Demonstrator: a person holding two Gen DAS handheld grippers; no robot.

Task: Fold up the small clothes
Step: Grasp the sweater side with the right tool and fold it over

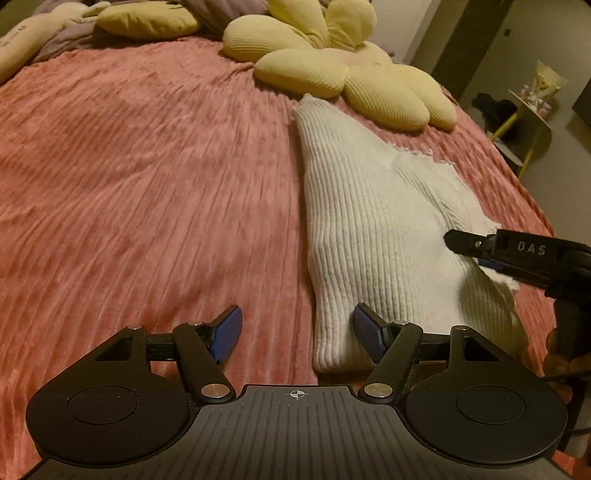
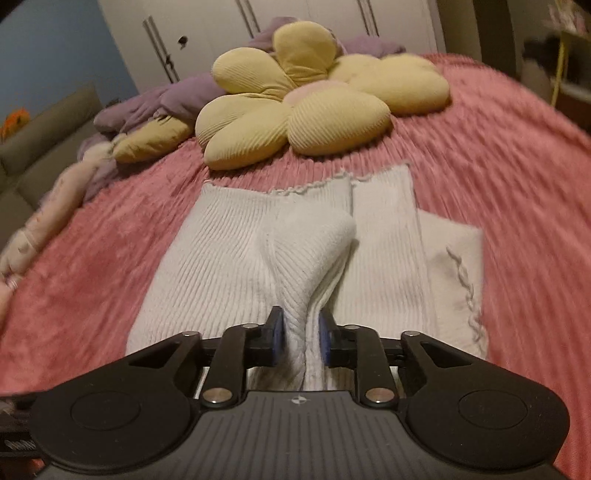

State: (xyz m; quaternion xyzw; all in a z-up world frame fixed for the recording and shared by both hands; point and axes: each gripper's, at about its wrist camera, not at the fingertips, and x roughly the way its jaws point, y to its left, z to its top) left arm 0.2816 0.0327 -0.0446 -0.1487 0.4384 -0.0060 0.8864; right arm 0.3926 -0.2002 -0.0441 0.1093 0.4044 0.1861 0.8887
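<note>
A white ribbed knit garment (image 1: pixel 373 229) lies partly folded on the pink bedspread (image 1: pixel 147 184). My left gripper (image 1: pixel 297 332) is open and empty, low over the bedspread at the garment's near left corner, with its right finger over the knit. My right gripper (image 2: pixel 300 332) is shut on a raised fold of the garment (image 2: pixel 306 258) and lifts it off the flat part. In the left wrist view the right gripper (image 1: pixel 476 251) comes in from the right and pinches the garment's right edge.
A yellow flower-shaped cushion (image 1: pixel 343 70) lies just beyond the garment; it also shows in the right wrist view (image 2: pixel 314 99). Purple bedding (image 2: pixel 166 99) and soft toys (image 1: pixel 33 33) sit at the bed's far side. A yellow side table (image 1: pixel 528 122) stands off the right edge.
</note>
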